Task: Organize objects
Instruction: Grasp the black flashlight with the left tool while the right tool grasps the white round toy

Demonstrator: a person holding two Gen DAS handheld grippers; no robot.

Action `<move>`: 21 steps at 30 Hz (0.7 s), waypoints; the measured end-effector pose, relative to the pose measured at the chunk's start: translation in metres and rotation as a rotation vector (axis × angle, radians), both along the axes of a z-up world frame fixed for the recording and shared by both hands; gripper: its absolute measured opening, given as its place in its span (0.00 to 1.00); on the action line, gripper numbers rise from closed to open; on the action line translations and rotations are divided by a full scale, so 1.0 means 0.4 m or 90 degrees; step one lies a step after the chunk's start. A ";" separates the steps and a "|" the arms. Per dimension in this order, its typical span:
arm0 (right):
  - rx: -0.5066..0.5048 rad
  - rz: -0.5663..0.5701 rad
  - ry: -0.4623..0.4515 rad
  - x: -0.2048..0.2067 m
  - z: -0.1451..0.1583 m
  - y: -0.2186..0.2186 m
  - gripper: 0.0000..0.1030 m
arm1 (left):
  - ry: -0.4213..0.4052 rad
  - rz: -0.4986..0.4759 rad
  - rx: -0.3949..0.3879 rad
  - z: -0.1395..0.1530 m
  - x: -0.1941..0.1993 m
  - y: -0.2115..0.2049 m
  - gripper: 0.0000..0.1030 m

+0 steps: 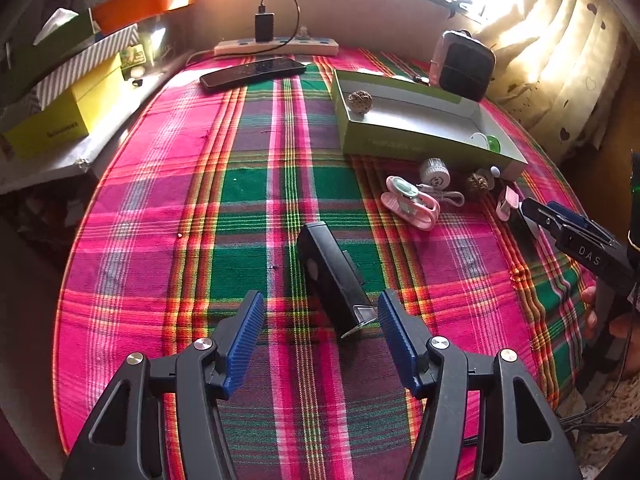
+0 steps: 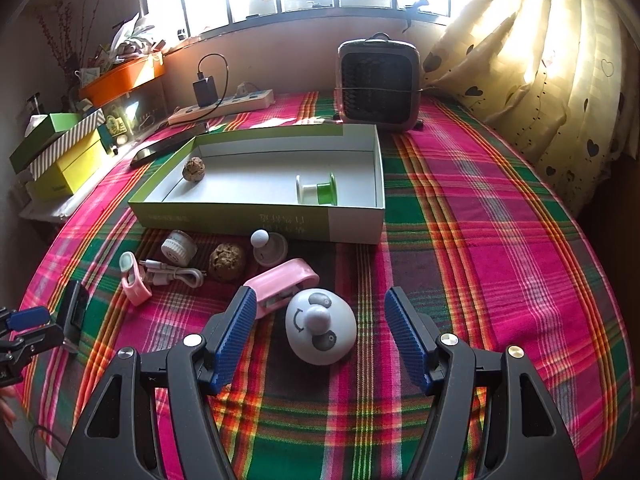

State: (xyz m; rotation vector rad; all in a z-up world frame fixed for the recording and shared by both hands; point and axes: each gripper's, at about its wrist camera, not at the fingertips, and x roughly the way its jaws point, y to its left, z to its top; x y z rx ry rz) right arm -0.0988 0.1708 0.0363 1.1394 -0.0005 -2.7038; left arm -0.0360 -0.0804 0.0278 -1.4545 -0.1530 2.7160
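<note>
My left gripper (image 1: 320, 332) is spread wide, empty. The black trimmer (image 1: 334, 276) lies flat on the plaid cloth (image 1: 240, 200) between its fingers, long axis 11-to-5 o'clock, blade end nearest. My right gripper (image 2: 320, 328) is wide around the white panda-face dome (image 2: 320, 326), no contact.

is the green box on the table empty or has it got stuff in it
Not empty. The green box holds a walnut and a green-and-white spool; the rest of its floor is bare.
</note>
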 end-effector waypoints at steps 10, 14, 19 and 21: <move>0.001 0.008 -0.004 0.011 -0.004 -0.004 0.65 | -0.012 -0.015 0.010 -0.033 -0.020 0.036 0.57; 0.001 0.009 -0.005 0.012 -0.004 -0.003 0.65 | -0.008 -0.007 -0.013 -0.044 -0.028 0.036 0.57; 0.000 0.006 -0.009 0.013 -0.009 0.003 0.65 | 0.002 0.010 -0.013 -0.046 -0.035 0.012 0.57; 0.000 0.005 -0.011 0.014 -0.011 0.003 0.65 | 0.007 0.011 -0.014 -0.047 -0.040 0.006 0.57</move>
